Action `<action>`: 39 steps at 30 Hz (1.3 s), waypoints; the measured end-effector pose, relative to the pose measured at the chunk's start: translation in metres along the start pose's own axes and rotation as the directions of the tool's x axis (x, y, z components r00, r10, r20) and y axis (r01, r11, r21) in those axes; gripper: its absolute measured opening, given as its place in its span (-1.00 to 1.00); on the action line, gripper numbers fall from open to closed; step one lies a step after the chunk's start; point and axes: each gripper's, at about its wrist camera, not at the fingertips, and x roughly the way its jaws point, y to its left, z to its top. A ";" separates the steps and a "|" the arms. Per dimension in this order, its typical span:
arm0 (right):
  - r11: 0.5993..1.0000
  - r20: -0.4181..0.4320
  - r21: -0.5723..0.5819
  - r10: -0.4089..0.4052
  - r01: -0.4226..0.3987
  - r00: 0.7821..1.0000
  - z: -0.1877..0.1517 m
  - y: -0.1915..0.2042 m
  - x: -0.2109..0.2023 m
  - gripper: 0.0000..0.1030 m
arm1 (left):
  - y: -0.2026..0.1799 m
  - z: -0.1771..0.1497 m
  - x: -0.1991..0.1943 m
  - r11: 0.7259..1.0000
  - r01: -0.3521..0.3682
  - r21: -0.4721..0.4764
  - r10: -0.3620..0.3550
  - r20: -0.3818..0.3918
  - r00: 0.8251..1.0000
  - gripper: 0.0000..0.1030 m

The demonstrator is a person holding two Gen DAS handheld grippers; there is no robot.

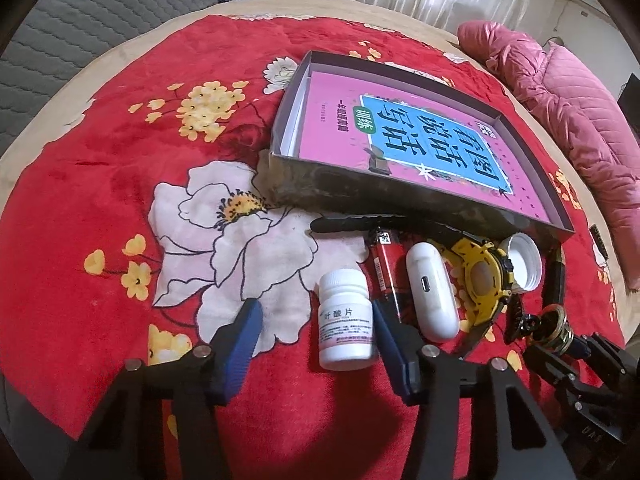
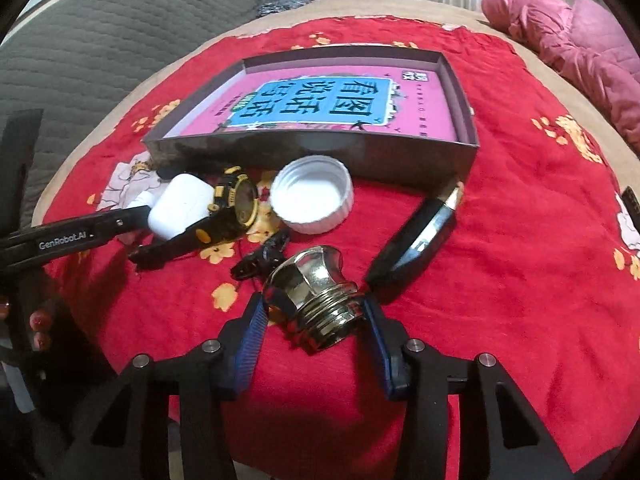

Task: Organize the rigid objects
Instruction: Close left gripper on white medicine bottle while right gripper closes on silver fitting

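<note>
Blue-padded fingers of the left gripper (image 1: 316,326) stand spread around a white pill bottle (image 1: 346,322), its right pad near the label, not clamped. It looks light, stiff and smooth; its straight sides suit a grip. Fingers of the right gripper (image 2: 314,318) flank a shiny metal threaded fitting (image 2: 314,300); I cannot tell whether they pinch it. It probably is heavy and slippery. Beyond lie an earbud case (image 1: 432,292), yellow watch (image 1: 482,276), white cap (image 2: 312,196) and an open box (image 1: 304,184) on a red floral blanket (image 1: 120,152) beside a pink quilted jacket (image 1: 560,112).
</note>
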 end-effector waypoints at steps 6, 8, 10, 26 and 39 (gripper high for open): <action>1.000 0.011 0.001 0.023 -0.023 1.000 0.002 0.002 0.001 -0.06 | -0.002 0.002 0.002 1.000 0.015 0.008 -0.015 -0.001 1.000 -0.13; 1.000 0.014 0.005 0.026 -0.026 1.000 0.002 0.001 0.001 -0.06 | -0.003 0.001 0.003 1.000 0.010 0.016 -0.010 -0.008 1.000 -0.16; 0.999 0.021 0.010 0.032 -0.032 0.999 0.003 0.001 0.001 -0.06 | -0.007 -0.001 0.003 0.999 -0.001 0.041 0.002 -0.015 1.000 -0.18; 0.997 0.094 0.031 0.068 -0.071 0.993 0.008 -0.002 -0.011 -0.06 | -0.001 -0.001 0.002 0.999 0.041 0.022 -0.041 -0.005 0.999 -0.48; 0.997 0.173 0.041 0.061 -0.069 0.983 0.012 -0.006 -0.026 -0.06 | -0.006 0.002 -0.019 0.994 0.110 0.025 -0.111 0.061 0.992 -0.48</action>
